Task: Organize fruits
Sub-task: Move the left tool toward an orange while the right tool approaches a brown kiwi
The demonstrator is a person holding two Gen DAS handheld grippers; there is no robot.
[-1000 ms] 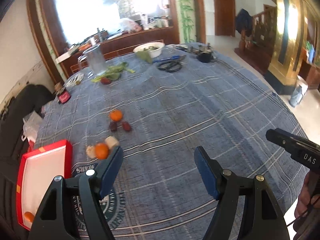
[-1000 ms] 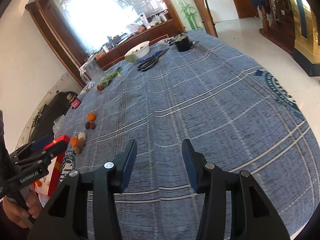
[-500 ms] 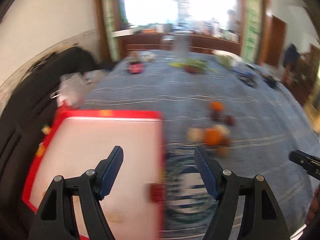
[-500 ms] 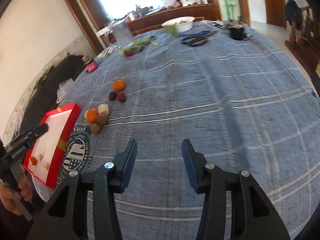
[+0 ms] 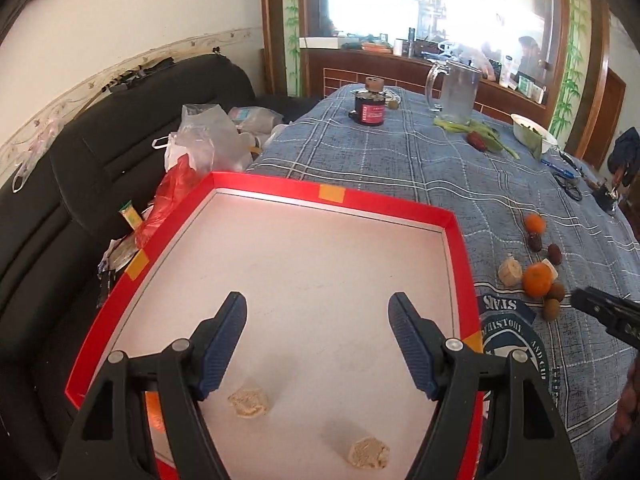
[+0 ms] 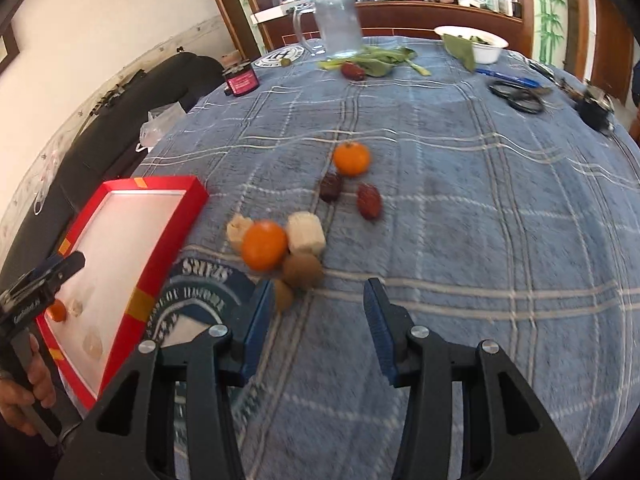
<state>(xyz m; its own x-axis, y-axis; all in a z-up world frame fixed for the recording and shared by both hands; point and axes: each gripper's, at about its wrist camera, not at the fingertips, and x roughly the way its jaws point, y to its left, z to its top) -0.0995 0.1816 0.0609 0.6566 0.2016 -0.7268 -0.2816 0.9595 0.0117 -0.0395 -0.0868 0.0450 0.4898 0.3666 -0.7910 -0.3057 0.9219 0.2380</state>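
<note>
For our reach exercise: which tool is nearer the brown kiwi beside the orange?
Right. The right tool hangs just short of the brown kiwi; the left tool hangs over the red tray, off to its side.

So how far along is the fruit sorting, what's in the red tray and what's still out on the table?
Early days. Done: the red tray holds a small orange and two pale pieces. In hand: nothing; the left gripper is over the tray with its jaws open and empty, and the right gripper is open near the fruit pile. Left: two oranges, pale chunks, brown and dark red fruits on the tablecloth.
</note>
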